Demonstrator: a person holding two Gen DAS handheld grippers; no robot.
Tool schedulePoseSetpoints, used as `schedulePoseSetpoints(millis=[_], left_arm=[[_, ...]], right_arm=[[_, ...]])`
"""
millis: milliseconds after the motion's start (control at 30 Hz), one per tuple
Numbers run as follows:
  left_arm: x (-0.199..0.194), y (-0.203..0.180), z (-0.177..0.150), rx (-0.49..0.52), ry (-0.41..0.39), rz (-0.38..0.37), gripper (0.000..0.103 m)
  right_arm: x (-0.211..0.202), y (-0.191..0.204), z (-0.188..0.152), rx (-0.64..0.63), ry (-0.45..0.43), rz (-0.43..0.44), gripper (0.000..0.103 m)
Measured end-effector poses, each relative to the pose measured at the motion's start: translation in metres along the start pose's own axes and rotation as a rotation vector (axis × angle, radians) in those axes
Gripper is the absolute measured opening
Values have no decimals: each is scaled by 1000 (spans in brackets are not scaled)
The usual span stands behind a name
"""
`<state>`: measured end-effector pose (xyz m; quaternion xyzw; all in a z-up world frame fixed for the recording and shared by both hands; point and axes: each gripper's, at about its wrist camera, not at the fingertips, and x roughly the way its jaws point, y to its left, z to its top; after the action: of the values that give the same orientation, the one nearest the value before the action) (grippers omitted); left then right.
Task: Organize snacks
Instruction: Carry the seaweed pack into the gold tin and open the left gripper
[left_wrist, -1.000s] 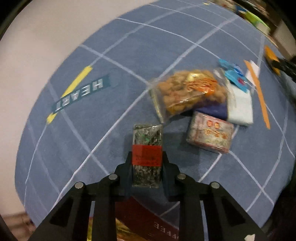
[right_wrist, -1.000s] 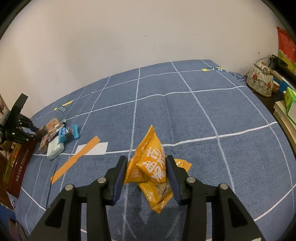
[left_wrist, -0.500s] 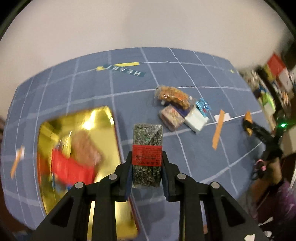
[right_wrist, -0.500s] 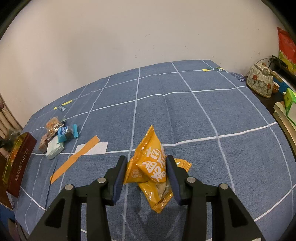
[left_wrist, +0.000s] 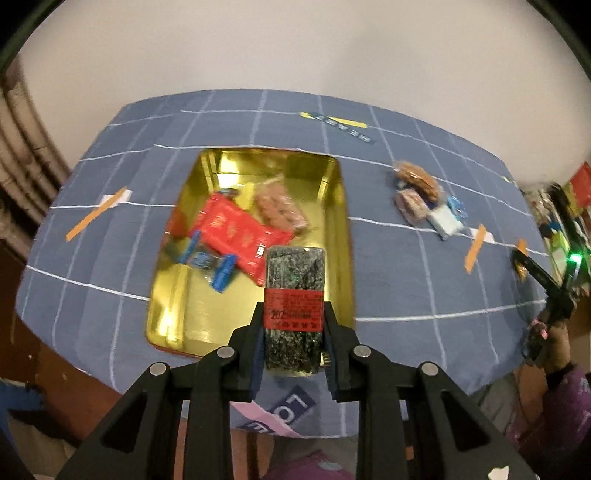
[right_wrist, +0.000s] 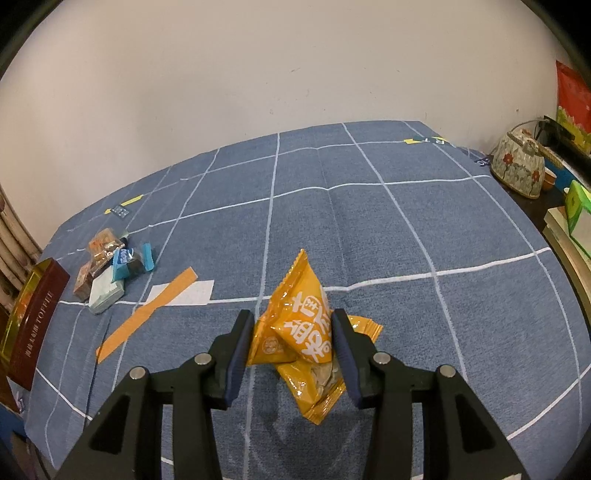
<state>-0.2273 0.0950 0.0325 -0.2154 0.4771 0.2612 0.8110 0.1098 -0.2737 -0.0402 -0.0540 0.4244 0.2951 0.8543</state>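
Though partly filled, gold tin (left_wrist: 338, 192) with red packet (left_wrist: 236, 232), blue candies (left_wrist: 212, 264).

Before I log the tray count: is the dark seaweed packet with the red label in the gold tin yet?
Not yet. The seaweed packet is clamped in the left gripper, above the gold tin.

The left gripper (left_wrist: 293, 328) fills the lower middle of its wrist view, pointing steeply down, its two black fingers (left_wrist: 255, 332) pressed against the sides of a dark packet (left_wrist: 295, 295) with a red label. The right gripper (right_wrist: 293, 343) sits at the bottom centre of its own view, tilted downward, jaws closed on a yellow snack bag (right_wrist: 299, 325). In the left view's right edge, a person's hand (left_wrist: 550, 339) holds that right gripper.
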Motion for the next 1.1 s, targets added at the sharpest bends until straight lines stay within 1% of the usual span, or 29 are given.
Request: schedulePoseSetpoints(millis=[67,133,200,333,500,867,1100], left_arm=[[1,4,1,-13,-16,24,23],[3,8,2,-11,-34,66,23],[6,9,1,4,-53,125,23],[11,17,0,8,-54,167,23],[15,27,2,-21,-46,167,23],[30,26,-2,-9,-17,189,24],[42,30,-3,-18,5,204,24]], right_arm=[[0,2,0,-7,2,-9,44],[0,4,1,-18,4,-22,44],[1,7,1,-29,6,-35,44],[1,12,2,-53,12,-61,44],[1,13,3,-61,14,-69,44],[1,13,3,-64,15,-72,44],[1,12,4,-62,14,-69,44]])
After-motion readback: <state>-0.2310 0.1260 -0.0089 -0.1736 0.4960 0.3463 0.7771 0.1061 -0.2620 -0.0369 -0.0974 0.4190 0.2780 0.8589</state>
